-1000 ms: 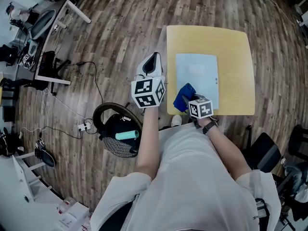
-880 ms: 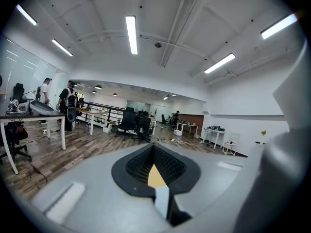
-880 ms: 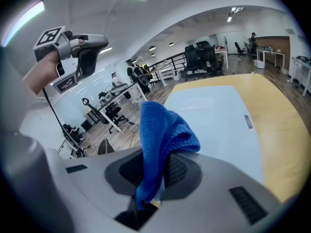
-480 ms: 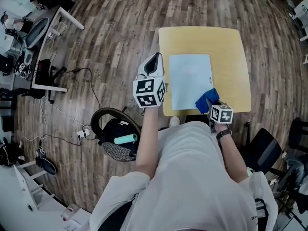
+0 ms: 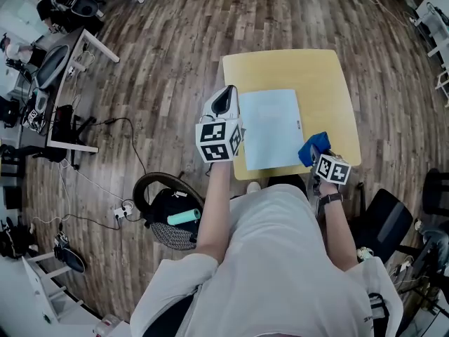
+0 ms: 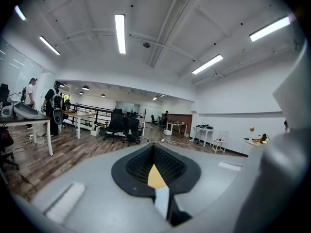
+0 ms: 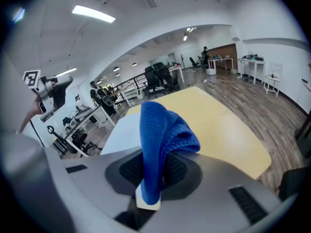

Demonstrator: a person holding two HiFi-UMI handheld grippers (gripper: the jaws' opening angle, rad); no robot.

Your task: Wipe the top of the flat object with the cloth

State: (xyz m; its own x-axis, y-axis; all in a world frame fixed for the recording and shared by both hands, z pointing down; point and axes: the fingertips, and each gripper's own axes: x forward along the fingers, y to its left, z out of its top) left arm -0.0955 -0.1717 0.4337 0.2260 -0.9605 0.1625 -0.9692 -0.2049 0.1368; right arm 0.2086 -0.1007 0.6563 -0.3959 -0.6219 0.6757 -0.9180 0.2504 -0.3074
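Observation:
A pale flat sheet-like object (image 5: 270, 128) lies on the small yellow table (image 5: 323, 76); in the right gripper view the same flat object (image 7: 119, 130) and table (image 7: 228, 130) lie ahead of the jaws. My right gripper (image 5: 321, 154) is at the table's near right edge, just right of the flat object, shut on a blue cloth (image 5: 313, 146). The cloth (image 7: 163, 135) sticks up folded from the right gripper (image 7: 149, 191). My left gripper (image 5: 224, 98) hovers at the table's left edge beside the flat object. In its own view the left gripper (image 6: 158, 181) is shut with nothing in it.
A round black stool or basket holding a teal bottle (image 5: 184, 217) stands on the wooden floor at the near left. A black office chair (image 5: 384, 223) sits to the near right. Desks (image 5: 66, 55) and cables (image 5: 126, 128) are on the left.
My right gripper has carried the blue cloth rightwards, from the flat object's near left corner across its near edge to the table's near right. The left gripper has stayed beside the table's left edge.

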